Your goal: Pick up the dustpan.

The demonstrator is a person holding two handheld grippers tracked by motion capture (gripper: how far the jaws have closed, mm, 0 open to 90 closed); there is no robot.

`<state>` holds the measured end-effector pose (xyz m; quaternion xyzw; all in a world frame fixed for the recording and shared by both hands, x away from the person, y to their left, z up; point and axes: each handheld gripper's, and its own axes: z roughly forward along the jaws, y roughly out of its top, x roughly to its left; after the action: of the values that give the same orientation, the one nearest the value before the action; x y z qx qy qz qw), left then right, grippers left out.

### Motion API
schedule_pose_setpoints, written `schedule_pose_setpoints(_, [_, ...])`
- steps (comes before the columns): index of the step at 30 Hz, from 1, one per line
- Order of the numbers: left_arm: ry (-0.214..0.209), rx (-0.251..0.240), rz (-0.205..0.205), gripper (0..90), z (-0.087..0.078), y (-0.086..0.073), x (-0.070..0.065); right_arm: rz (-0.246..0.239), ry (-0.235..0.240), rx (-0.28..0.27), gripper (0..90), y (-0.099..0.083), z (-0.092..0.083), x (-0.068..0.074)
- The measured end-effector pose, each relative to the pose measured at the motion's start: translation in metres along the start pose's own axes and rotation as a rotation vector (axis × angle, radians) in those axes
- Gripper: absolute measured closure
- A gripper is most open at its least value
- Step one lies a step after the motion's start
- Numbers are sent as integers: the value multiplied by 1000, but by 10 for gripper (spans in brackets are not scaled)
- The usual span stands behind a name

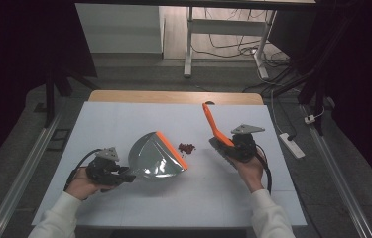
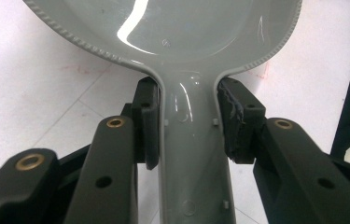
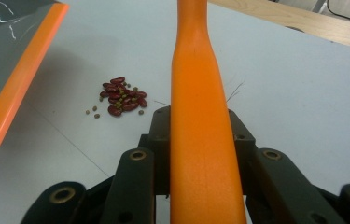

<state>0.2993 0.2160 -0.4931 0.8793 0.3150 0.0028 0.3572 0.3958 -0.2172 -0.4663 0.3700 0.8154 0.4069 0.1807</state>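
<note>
Dustpans: one, grey (image 1: pixel 155 158), handle clamped in left gripper (image 2: pixel 189 123).
Brushes: one, orange handle (image 3: pixel 204 116), clamped in right gripper (image 3: pixel 199 135).
Bean piles: one (image 1: pixel 186 147).

Orange brush handle's (image 3: pixel 205 116) top cut off by the edge; small greenish bits (image 3: pixel 93 112) among beans unidentifiable.

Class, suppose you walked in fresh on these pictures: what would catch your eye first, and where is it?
The bright orange brush handle sticks up from the right gripper, right of centre. Next, the grey dustpan with its orange lip, held by the left gripper. Between them lies a small pile of red beans on the white table.
</note>
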Motion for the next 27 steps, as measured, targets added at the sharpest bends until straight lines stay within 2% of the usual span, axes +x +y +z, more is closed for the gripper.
schedule_pose_setpoints(6, [-17, 32, 1, 622, 5, 0, 0, -17, 1, -4, 701, 5, 11, 4])
schedule_pose_setpoints(10, [-13, 61, -1, 621, 10, 1, 0, -31, 5, -15, 701, 13, 21, 7])
schedule_pose_setpoints(14, [-9, 71, -2, 621, 12, 2, -1, -42, 11, -18, 701, 20, 28, 10])
schedule_pose_setpoints(17, [-22, 81, 5, 621, 15, 3, -3, -48, 16, -18, 701, 23, 32, 12])
schedule_pose_setpoints(23, [-28, 98, -1, 621, 21, 6, -5, -69, 12, 1, 701, 23, 44, 16])
schedule_pose_setpoints(27, [-29, 107, -3, 620, 23, 6, -5, -66, 12, 0, 701, 24, 50, 17])
